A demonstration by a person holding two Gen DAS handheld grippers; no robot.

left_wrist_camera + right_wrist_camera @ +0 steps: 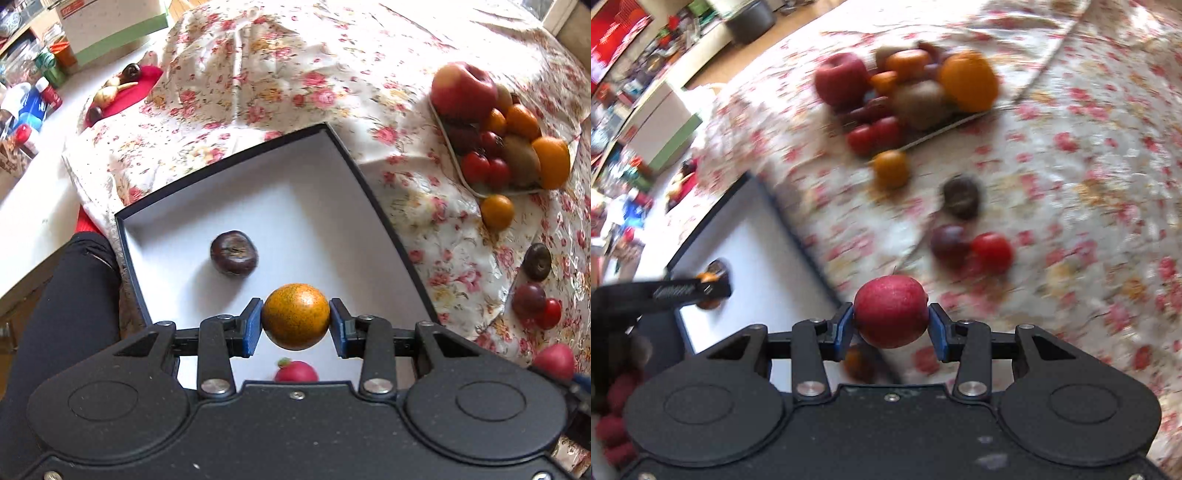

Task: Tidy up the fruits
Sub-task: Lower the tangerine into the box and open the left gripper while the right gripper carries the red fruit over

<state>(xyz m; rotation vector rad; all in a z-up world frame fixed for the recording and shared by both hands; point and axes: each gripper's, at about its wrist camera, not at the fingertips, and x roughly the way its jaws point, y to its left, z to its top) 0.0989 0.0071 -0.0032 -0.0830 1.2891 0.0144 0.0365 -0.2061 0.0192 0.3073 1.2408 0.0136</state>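
My left gripper (296,322) is shut on an orange fruit (296,315) and holds it above the white floor of a black-rimmed box (295,206). A dark purple fruit (233,253) lies in the box, and a red fruit (296,371) shows below the gripper. My right gripper (891,323) is shut on a small red apple (891,310) over the floral cloth, just right of the box (753,236). The left gripper (683,290) shows there over the box.
A tray (448,147) piled with an apple, oranges, kiwis and tomatoes stands at the right. Loose fruits lie on the cloth: an orange one (497,211), a dark one (537,261), a plum (528,300) and a tomato (550,313). Cluttered shelves at the left.
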